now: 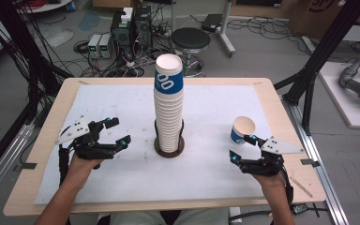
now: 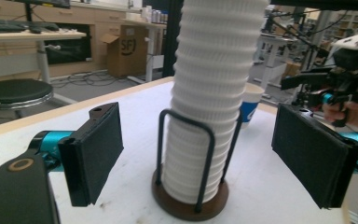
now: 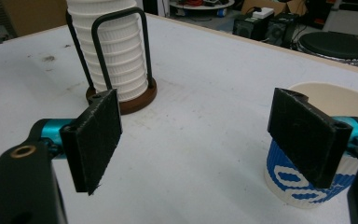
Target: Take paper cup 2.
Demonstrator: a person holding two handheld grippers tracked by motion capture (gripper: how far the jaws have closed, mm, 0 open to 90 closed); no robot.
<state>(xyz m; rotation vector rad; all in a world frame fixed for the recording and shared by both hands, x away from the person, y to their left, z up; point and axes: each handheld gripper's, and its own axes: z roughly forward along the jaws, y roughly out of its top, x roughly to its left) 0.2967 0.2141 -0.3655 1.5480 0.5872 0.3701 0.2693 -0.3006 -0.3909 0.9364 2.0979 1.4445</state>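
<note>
Tall stack of paper cups (image 1: 169, 105) stands in a wire holder (image 1: 169, 145) near the middle of the surface (image 1: 51, 122), top cup banded blue. 1 loose cup (image 1: 242, 130) stands upright toward the right edge.

Left tongs (image 1: 120, 131): released, jaws wide, nothing between the pads; they sit toward the left edge, aimed at the lower part of the stack, apart from it.

Right tongs (image 1: 242, 148): released, holding nothing; 1 jaw sits just beside the loose cup's wall, contact not resolvable.

Risks, judged:
- The stack is tall and narrow; a sideways knock from the left tongs could tilt it out of the holder.
- A careless close on the loose cup could crush its thin wall or tip it toward the right edge.
</note>
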